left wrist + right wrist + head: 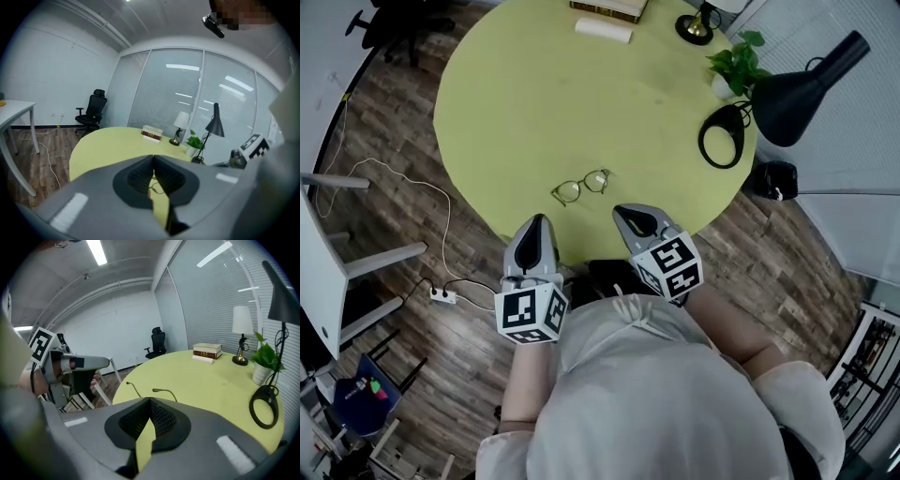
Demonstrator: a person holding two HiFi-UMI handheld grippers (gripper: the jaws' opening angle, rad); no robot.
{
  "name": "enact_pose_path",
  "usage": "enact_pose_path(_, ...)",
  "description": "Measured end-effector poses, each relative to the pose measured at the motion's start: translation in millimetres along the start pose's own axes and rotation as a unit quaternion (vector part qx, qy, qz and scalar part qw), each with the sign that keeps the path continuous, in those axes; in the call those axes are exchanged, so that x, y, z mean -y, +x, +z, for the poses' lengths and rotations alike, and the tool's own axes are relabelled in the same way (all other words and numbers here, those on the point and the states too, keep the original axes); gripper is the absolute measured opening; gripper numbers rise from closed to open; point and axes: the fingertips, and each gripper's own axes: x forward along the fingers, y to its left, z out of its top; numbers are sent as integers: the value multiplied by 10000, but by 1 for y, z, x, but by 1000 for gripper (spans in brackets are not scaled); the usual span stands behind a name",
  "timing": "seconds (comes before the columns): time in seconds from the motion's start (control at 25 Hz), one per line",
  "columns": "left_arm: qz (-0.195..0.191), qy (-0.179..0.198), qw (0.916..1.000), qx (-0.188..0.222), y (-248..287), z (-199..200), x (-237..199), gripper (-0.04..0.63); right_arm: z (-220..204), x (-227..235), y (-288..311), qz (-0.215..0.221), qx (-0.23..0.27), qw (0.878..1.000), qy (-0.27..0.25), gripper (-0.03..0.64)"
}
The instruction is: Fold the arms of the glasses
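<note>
Thin-rimmed glasses (583, 186) lie near the front edge of the round yellow-green table (534, 94). Both arms stand unfolded, their ends pointing at me in the right gripper view (164, 391). My left gripper (537, 221) hovers at the table's edge, just below and left of the glasses, its tips together and nothing between them. My right gripper (626, 212) hangs just below and right of them, also shut and empty. In the left gripper view the glasses (157, 189) show only through the gap behind the closed tips (153, 157). The right gripper's tips (150, 400) meet in front of the arms.
A black desk lamp (797, 89) with a ring base (724, 136), a potted plant (736, 66), a small table lamp (696, 26) and books (609, 7) stand along the table's far right. A power strip (442, 295) and cable lie on the wooden floor at left.
</note>
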Motion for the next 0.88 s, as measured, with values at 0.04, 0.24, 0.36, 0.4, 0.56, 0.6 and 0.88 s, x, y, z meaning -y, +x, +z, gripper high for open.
enact_pose_path(0.04, 61, -40, 10000, -60, 8, -4, -3, 6, -2, 6, 10, 62, -99, 9999, -34, 0)
enact_pose_path(0.24, 176, -148, 9995, -202, 34, -18, -17, 6, -19, 28, 55, 189, -511, 9981, -295, 0)
enact_pose_path(0.36, 95, -251, 9995, -166, 44, -23, -27, 6, -35, 36, 78, 193, -727, 9963, -412, 0)
enact_pose_path(0.4, 42, -315, 9994, -142, 48, -25, -31, 6, -39, 39, 85, 189, -774, 9958, -450, 0)
enact_pose_path(0.56, -21, -498, 9987, -125, 55, -37, -45, 6, -56, 43, 109, 323, -970, 9932, -553, 0)
enact_pose_path(0.6, -17, -492, 9987, -148, 57, -40, -48, 6, -59, 44, 114, 348, -1007, 9929, -533, 0)
enact_pose_path(0.88, -42, -806, 9964, -256, 74, -55, -61, 6, -72, 52, 135, 286, -1288, 9885, -739, 0)
